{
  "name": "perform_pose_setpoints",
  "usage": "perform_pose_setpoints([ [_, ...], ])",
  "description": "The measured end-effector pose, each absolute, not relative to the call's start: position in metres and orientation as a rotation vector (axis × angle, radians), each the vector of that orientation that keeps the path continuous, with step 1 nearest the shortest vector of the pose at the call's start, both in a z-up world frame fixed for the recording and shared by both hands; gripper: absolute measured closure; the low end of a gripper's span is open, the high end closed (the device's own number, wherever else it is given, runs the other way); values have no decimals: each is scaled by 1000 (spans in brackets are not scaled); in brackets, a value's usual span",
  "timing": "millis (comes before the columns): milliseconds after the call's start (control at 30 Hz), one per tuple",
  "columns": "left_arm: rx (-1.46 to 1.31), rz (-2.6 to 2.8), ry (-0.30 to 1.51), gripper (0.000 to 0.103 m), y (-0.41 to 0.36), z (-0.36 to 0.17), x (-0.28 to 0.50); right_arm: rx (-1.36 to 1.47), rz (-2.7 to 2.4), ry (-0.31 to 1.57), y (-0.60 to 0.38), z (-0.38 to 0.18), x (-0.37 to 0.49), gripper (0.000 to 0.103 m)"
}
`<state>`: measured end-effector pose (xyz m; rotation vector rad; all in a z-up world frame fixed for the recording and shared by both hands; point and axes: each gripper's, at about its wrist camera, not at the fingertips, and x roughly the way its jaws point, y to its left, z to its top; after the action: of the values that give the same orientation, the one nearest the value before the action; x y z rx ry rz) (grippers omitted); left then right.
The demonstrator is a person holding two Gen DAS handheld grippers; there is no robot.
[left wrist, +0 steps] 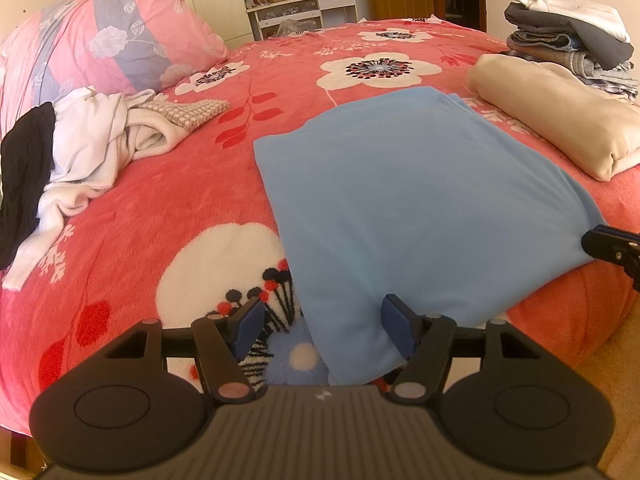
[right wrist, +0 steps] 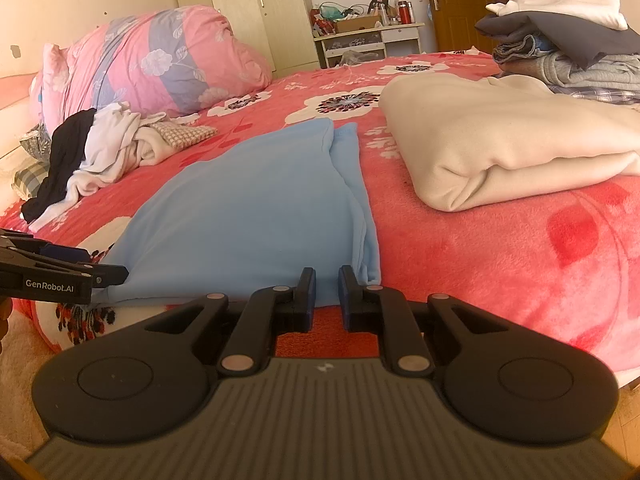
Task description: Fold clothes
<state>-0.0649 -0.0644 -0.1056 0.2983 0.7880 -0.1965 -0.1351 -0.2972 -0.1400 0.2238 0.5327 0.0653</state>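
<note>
One blue garment point(left wrist: 400, 208) lies flat on the red bedspread point(left wrist: 180, 208). The left gripper point(left wrist: 326, 328) stands released at its near corner; the right gripper point(right wrist: 326, 292) is clamped on its near edge. One beige folded cloth point(right wrist: 500, 140), two piles.

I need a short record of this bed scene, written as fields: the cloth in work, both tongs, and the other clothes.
cloth in work: light blue fleece garment, spread on the red floral blanket
left tongs: open, astride the garment's near left corner
right tongs: shut on the garment's near right corner
finished: beige folded cloth; stack of folded clothes behind it
waiting: white and black unfolded pile, far left
</note>
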Motion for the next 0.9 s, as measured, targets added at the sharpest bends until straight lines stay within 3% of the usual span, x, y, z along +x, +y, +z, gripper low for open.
perform_pose_setpoints([
  [900, 333, -208, 714, 37, -78, -83, -66, 218, 75, 532, -297, -139, -135, 92],
])
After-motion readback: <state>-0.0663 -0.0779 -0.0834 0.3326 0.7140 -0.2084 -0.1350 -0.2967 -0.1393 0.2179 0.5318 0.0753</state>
